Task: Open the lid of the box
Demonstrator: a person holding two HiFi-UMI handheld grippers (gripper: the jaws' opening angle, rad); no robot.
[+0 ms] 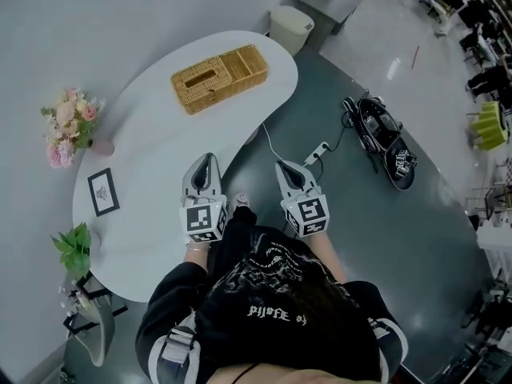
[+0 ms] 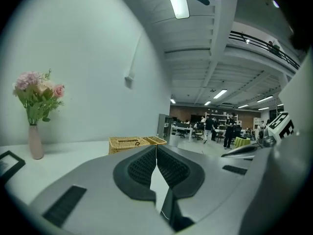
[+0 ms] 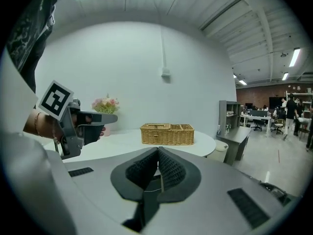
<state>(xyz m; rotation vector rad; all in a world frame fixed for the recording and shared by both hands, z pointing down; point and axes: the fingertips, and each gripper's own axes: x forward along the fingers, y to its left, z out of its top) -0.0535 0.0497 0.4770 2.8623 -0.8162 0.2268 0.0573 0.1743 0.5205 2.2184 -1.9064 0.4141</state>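
- Both my grippers, left gripper (image 1: 206,160) and right gripper (image 1: 286,166), are clenched and empty.
- The wicker box (image 1: 218,78) sits at the tabletop's (image 1: 152,110) far end; the flowers (image 1: 70,126) and the frame (image 1: 103,191) stand well left.

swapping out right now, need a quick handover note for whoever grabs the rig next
Left tool: shut, empty, over the near edge of the white table.
Right tool: shut, empty, just off the table's edge, above the floor.
Wicker box: far end of the table, well ahead of both tools, untouched.
Lid: looks down, covering the box's left part; the right part is open compartments.
Done: nothing yet.
Left: reach the box, grip the lid, lift it open.
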